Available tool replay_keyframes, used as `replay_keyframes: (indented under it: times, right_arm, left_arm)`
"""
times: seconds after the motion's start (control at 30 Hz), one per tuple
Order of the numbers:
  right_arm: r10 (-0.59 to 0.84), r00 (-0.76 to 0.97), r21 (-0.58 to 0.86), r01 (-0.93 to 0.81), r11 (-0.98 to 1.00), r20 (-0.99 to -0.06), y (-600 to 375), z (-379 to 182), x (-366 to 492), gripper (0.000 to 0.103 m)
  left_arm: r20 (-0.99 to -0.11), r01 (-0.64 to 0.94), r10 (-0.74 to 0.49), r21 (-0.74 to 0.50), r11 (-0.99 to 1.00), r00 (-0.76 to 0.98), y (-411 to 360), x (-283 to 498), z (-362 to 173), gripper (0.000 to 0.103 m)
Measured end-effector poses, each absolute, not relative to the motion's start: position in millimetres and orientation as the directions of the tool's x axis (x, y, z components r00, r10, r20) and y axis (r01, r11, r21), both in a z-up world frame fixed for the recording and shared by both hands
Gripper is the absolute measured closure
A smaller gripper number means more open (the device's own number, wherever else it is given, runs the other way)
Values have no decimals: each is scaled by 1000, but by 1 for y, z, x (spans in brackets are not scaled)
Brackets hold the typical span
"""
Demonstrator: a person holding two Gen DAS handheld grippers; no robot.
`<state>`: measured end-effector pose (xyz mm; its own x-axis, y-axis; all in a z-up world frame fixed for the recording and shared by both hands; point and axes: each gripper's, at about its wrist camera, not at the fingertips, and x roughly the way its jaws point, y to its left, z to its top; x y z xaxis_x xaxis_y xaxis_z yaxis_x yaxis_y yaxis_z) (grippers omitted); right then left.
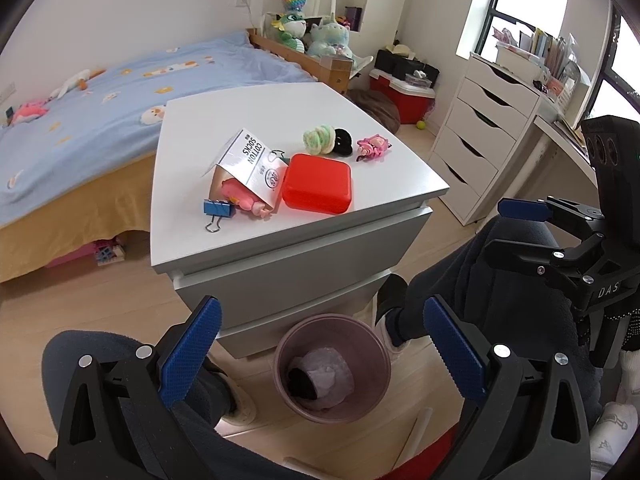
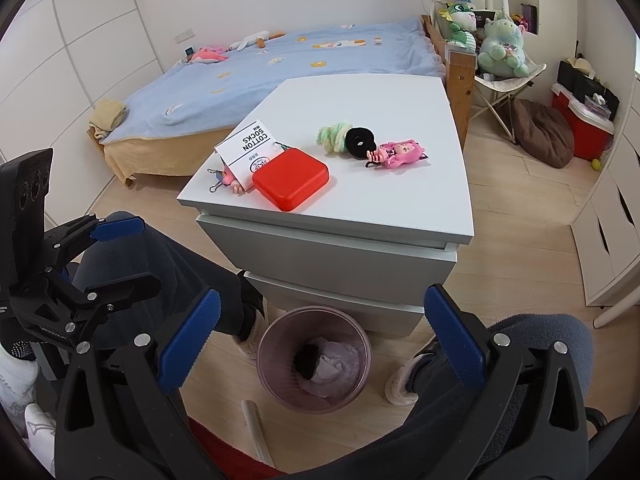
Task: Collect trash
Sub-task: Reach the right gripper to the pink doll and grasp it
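Observation:
A purple bin (image 1: 332,368) stands on the floor in front of the white cabinet (image 1: 280,248), with crumpled paper and a dark item inside; it also shows in the right wrist view (image 2: 314,358). On the cabinet top lies a "Cotton Socks" cardboard pack (image 1: 250,168) (image 2: 250,148) beside a red box (image 1: 318,189) (image 2: 291,179). My left gripper (image 1: 320,344) is open and empty above the bin. My right gripper (image 2: 320,340) is open and empty, also above the bin. Each gripper shows in the other's view, the right (image 1: 516,228) and the left (image 2: 128,254).
The cabinet top also holds a blue binder clip (image 1: 218,210), a green scrunchie (image 1: 319,140), a black scrunchie (image 1: 345,141) and a pink doll (image 1: 374,146). A bed (image 1: 100,92) stands behind, a drawer unit (image 1: 480,132) at the right. My knees flank the bin.

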<state>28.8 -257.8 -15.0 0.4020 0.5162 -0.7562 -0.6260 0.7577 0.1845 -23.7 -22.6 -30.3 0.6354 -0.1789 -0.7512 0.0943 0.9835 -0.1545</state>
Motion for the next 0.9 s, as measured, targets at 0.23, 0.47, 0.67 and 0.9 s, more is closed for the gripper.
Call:
replay_keyframes:
  times: [0.23,0.47,0.67,0.9]
  right_arm:
    - [513,410,171,-632,756,-754,-250,-5,62,3]
    - [492,407,130,-655,745,-770,-232,6,105,3]
    - [469,385,100,-680,727,-795,-214,1,141,3]
    - [416,338,75,-694,716,-844,-199,-26,178,3]
  left_arm:
    - [-738,78,-174,-163,984,652,-15,-18,-25,6]
    - [-728,62,-173,-177,982,664,-7,-17,-21,6]
    - [-727,52,-173,-186,981,664,-4,-18,-20,6]
    - [-727,44,-172,-192,980,665,1,-16,-19,6]
